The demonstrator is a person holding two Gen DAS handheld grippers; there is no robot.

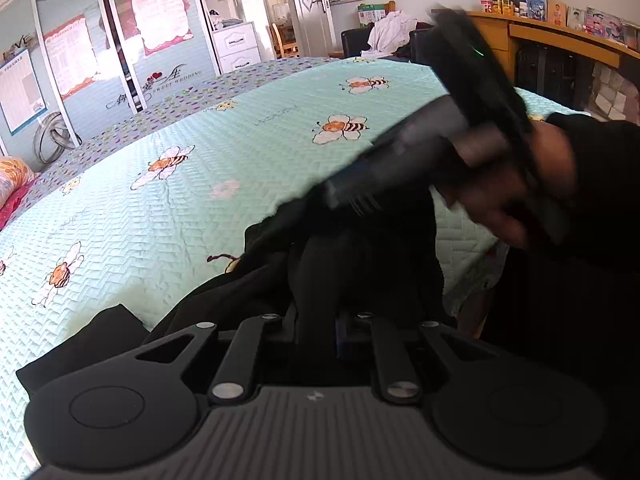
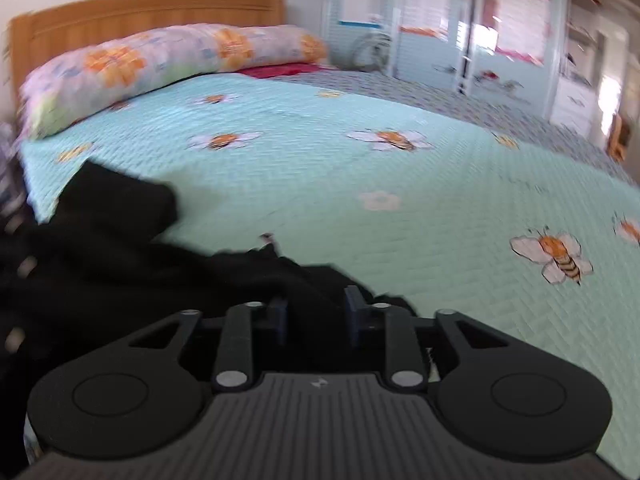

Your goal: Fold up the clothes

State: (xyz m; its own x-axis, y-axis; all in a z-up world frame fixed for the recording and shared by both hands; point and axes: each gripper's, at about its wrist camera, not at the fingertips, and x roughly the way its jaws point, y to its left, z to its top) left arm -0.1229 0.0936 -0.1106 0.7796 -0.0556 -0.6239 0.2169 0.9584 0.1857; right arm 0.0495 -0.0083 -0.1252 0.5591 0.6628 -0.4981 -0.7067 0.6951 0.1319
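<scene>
Black garment lies bunched at the near edge of the bed, on a mint-green quilted bedspread printed with bees and white flowers. In the right wrist view the same garment spreads to the left and toward the camera, one flap lying flat on the bedspread.

Left gripper: dark cloth fills the gap between its fingers and rises in a ridge straight ahead. The jaws stand narrow, pinched on the black garment.

Right gripper: blue pads visible on both sides, a fold of black cloth running between them. The pads look pressed onto it (the view is motion-blurred, so the contact is not sharp).

From the left wrist camera, the right gripper appears as a blurred dark tool slanting down to the garment, held by a hand with a black sleeve behind it.

Surroundings: floral pillow against a wooden headboard at the far end of the bed; wardrobe doors with pink-bordered posters along the wall; a wooden shelf with small boxes and pictures on the right in the left wrist view.
</scene>
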